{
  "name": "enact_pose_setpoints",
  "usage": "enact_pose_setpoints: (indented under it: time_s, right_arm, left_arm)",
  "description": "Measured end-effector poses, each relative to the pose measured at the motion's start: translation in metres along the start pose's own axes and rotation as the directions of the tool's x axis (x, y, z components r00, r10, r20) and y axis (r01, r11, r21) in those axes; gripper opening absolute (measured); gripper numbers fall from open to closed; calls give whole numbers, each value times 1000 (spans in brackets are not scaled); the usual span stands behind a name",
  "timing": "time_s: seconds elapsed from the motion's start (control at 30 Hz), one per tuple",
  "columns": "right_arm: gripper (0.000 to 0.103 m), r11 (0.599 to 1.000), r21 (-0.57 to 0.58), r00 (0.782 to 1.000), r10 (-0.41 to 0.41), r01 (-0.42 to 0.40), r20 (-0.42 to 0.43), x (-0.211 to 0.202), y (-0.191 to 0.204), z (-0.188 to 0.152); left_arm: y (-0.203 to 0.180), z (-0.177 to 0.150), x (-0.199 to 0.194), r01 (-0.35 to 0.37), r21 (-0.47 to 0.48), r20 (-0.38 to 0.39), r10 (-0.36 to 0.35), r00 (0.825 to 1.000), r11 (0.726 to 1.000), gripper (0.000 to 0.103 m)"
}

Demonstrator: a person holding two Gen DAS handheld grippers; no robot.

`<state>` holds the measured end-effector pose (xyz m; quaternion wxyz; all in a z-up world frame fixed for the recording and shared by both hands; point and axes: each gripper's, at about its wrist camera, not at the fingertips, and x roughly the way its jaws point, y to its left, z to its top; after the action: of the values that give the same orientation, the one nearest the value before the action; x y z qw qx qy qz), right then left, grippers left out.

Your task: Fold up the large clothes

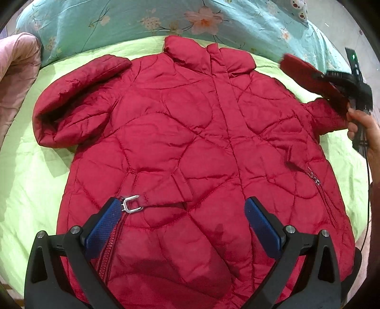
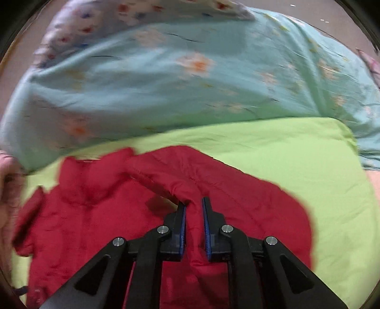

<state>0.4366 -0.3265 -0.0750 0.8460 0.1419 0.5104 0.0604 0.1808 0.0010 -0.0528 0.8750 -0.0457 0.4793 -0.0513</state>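
Left gripper (image 1: 182, 209), blue ribbed pads, jaws wide apart, holds nothing, hovers over hem near silver metal buckle (image 1: 131, 203); likely waiting its turn.

Puffy red quilted jacket (image 1: 190, 142) lies front-up, flat on lime-green bedsheet (image 1: 30, 180); glossy nylon, curved stitch lines, zip closed, collar away from viewer.

Right gripper (image 2: 193, 209) pinched tight on right sleeve (image 2: 190, 180), fabric bunched between pads, sleeve raised off sheet; probably to fold it across chest.

Beyond: teal floral duvet (image 1: 118, 21), soft, rumpled.
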Motion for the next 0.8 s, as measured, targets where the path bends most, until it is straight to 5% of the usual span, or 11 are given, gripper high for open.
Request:
enact_pose_setpoints:
  time_s: [0.13, 0.3, 0.63, 0.8]
  right_arm:
    - [11, 982, -22, 982, 190, -189, 20, -11, 55, -9]
    - [11, 925, -128, 932, 362, -359, -4, -10, 134, -31]
    - [11, 867, -183, 885, 445, -464, -137, 39, 220, -71]
    - [17, 805, -279, 850, 476, -524, -223, 46, 252, -97]
  left_arm:
    - [14, 5, -4, 39, -37, 6, -39, 999, 999, 103]
    - [39, 18, -8, 128, -95, 17, -126, 992, 987, 103]
    - [87, 48, -9, 201, -196, 49, -195, 980, 960, 103]
    - [104, 57, 4, 226, -228, 50, -220, 974, 947, 103]
